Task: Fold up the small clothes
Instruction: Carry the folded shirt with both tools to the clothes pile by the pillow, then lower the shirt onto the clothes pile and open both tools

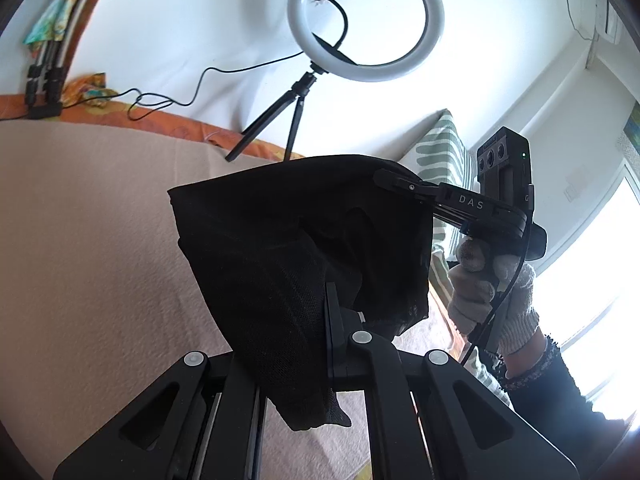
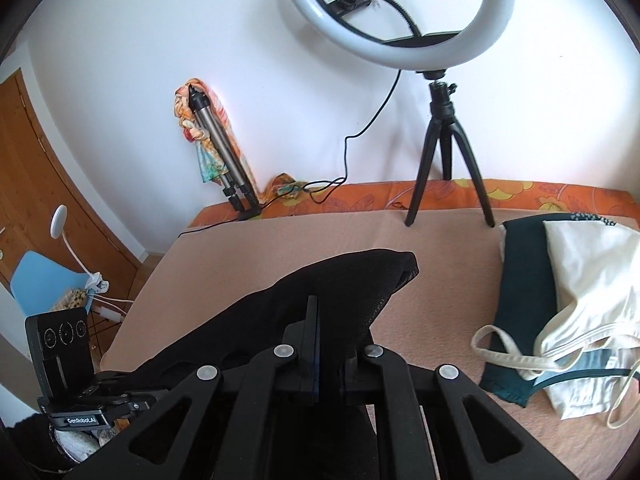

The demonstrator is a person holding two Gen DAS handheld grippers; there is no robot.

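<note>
Black garment (image 1: 304, 240): thin mesh-like knit, limp, held aloft between our two grippers above the peach surface (image 1: 80, 240), not lying on it. We grip it at two edges: left gripper (image 1: 334, 308) with fingers pressed together on a lower fold, right gripper (image 1: 394, 181) with fingers clamped on an upper corner.

Risks, as we judge them: the fabric is slack and bunched, so it may be laid down creased or doubled; a small pinch of slippery mesh could slide free; a loose tail hangs below the left gripper and may drag.

Nearby: ring light (image 2: 396, 12), smooth white hoop on a black tripod; pile of clothes (image 2: 568, 300), dark teal and cream cotton with thin straps, at the right.
</note>
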